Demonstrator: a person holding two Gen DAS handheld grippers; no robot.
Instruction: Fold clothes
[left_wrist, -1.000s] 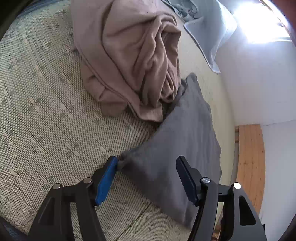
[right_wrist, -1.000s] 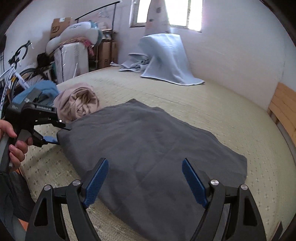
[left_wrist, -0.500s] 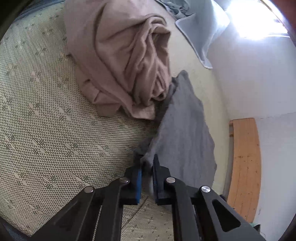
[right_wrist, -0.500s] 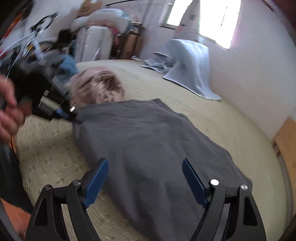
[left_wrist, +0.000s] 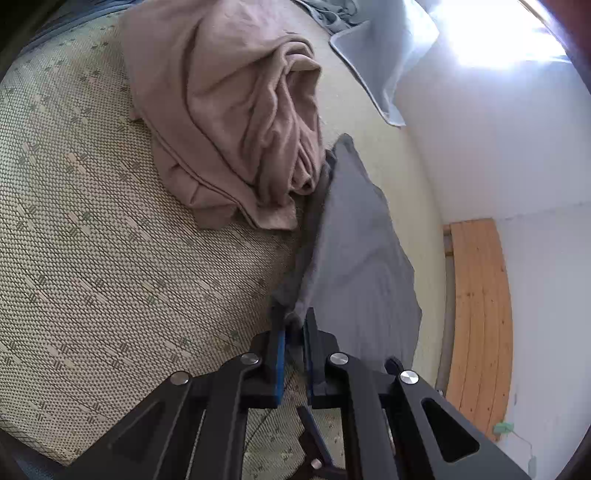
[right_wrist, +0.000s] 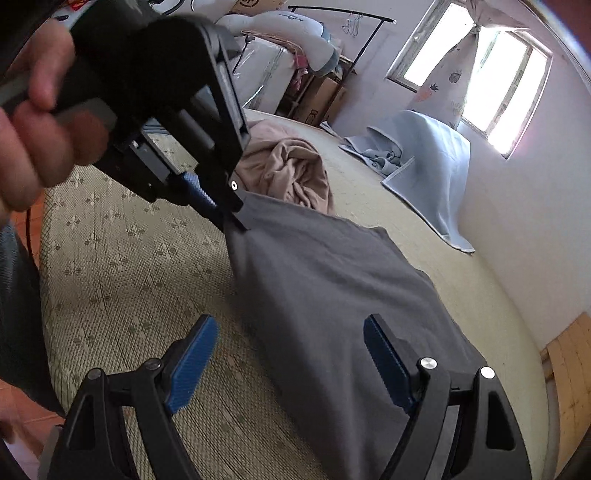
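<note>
A dark grey garment (right_wrist: 325, 280) lies spread on the woven bed mat (right_wrist: 122, 258). My left gripper (left_wrist: 293, 319) is shut on one corner of the grey garment (left_wrist: 354, 258), lifting that corner off the mat. In the right wrist view the left gripper (right_wrist: 236, 218) pinches that same corner, with a person's hand (right_wrist: 40, 125) on its handle. My right gripper (right_wrist: 288, 350) stands open low over the near edge of the grey garment, with nothing between its fingers. A crumpled beige garment (left_wrist: 236, 110) lies just beyond the grey one, also seen as the beige garment (right_wrist: 288, 173).
A light blue blanket (right_wrist: 424, 166) lies at the far side by the window wall. A wooden bed frame (left_wrist: 480, 306) edges the mat on the right. Boxes, bundled bedding and a clothes rail (right_wrist: 332, 48) stand behind the bed.
My left gripper has closed on the grey garment's corner and raised it. The right gripper has swung closer to the left one, staying open.
</note>
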